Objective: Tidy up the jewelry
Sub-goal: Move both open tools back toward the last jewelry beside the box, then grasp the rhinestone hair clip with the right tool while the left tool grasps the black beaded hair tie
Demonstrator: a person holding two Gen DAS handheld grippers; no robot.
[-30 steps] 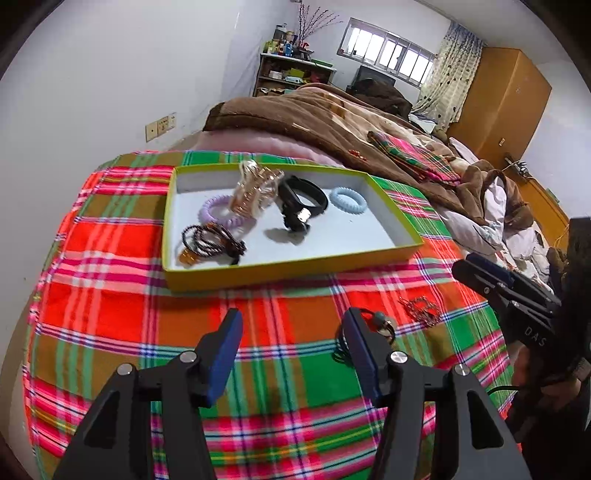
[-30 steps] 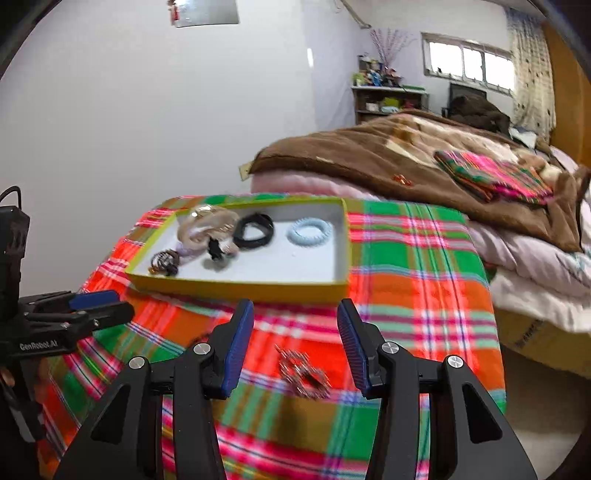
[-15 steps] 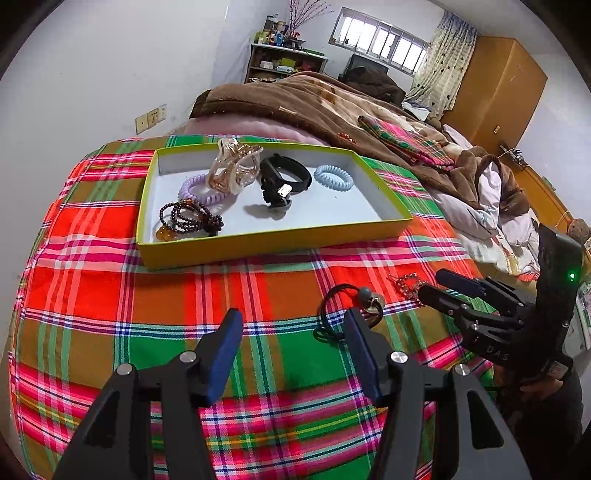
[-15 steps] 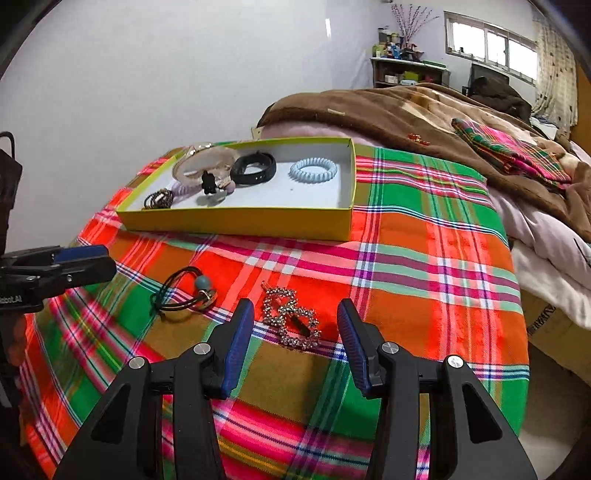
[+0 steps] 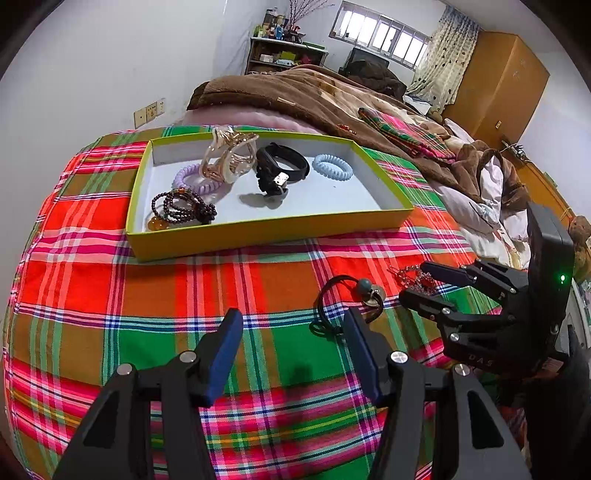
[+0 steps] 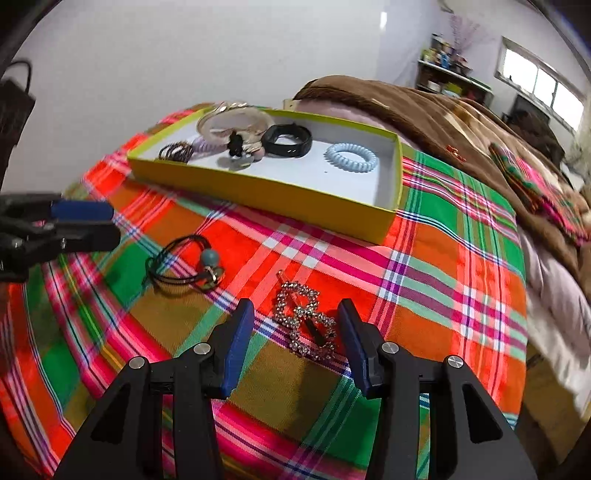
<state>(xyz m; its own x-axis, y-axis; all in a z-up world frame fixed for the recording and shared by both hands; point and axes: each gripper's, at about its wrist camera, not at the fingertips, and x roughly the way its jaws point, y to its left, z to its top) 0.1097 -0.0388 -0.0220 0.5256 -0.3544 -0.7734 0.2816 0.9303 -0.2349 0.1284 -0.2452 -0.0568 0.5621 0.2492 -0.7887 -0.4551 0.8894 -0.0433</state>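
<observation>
With its jaws apart around the flat sparkly hair clip (image 6: 306,322), the right hand-held gripper (image 6: 295,339) could pinch the checked cloth (image 6: 436,295) instead.

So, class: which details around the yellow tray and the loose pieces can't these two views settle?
- Right wrist view: purple coil tie mostly behind the clear hair claw.
- Left wrist view: rhinestone clip partly behind the right gripper.
- Shelf items: too small.
</observation>
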